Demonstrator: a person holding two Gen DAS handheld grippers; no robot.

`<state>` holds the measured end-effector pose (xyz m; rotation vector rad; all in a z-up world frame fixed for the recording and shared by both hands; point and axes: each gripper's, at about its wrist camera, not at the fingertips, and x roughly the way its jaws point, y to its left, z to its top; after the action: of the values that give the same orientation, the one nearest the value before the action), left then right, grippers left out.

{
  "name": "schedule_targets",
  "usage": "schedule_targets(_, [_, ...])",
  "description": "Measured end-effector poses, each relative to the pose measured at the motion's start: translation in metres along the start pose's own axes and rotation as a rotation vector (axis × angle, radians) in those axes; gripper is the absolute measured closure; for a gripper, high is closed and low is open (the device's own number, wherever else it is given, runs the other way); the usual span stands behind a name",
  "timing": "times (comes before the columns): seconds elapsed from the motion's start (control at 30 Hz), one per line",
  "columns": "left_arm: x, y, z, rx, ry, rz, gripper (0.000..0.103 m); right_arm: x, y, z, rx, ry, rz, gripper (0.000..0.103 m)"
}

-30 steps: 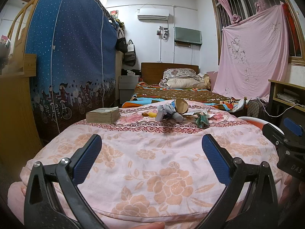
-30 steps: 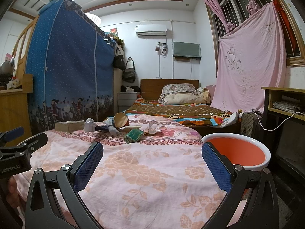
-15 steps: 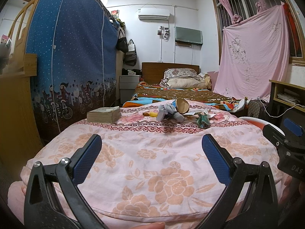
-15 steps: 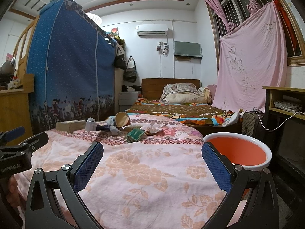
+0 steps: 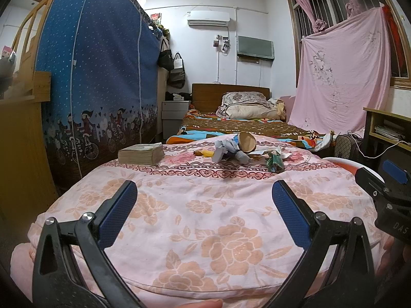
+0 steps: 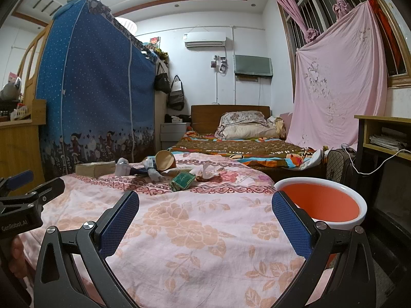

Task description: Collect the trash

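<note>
Two hand-held tools hover over the near end of a bed with a pink flowered bedspread (image 5: 205, 220), and the collecting of trash looks not yet begun. The left tool (image 5: 204, 200) has its jaws spread wide and holds nothing; the right tool (image 6: 205, 208) is likewise wide apart and bare.

The trash lies in one loose heap (image 5: 246, 151) at the far end of the bedspread, well apart from both tools. The red basin (image 6: 321, 205) with the white rim, just beside the bed on the right, seems the likely place for it, and its visible inside holds nothing. By that reading, every piece is left to pick up.

Counted, as far as the views allow:
- one brown paper cup (image 6: 165, 160), lying on its side
- one green crumpled packet (image 6: 183, 179), nearest the tools
- one yellow wrapper (image 5: 204, 153), partly hidden
- a cluster of white and blue crumpled pieces (image 5: 227, 150), perhaps three or four; the exact number cannot be told
- one or two white tissue scraps (image 6: 206, 170) to the right of the cup

One thick book (image 5: 141, 154) rests to the left of the heap, apart from it, and probably is not trash.
</note>
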<state>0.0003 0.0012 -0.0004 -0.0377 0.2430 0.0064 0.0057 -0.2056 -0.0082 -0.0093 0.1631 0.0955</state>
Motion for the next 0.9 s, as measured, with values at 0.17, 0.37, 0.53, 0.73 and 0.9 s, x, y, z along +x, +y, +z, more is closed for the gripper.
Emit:
schedule_targets(0.17, [0.0, -0.0001, 0.0, 0.0, 0.0, 0.0, 0.012, 0.0002, -0.0005, 0.0001, 0.0, 0.0, 0.001, 0.0])
schedule_targets(0.37, [0.0001, -0.0003, -0.0001, 0.0, 0.0, 0.0, 0.012, 0.0002, -0.001, 0.0004, 0.001, 0.001, 0.001, 0.0])
schedule_targets(0.53, [0.0001, -0.0003, -0.0001, 0.0, 0.001, 0.0, 0.012, 0.0002, -0.0003, 0.0002, 0.001, 0.002, 0.001, 0.0])
schedule_targets(0.73, [-0.0006, 0.0009, -0.0009, 0.0, 0.001, 0.0, 0.012, 0.0003, -0.0012, 0.0005, 0.001, 0.003, 0.001, 0.0])
schedule_targets(0.9, [-0.0005, 0.0014, -0.001, -0.001, 0.001, 0.0, 0.012, 0.0021, -0.0003, -0.001, 0.001, 0.004, 0.001, 0.0])
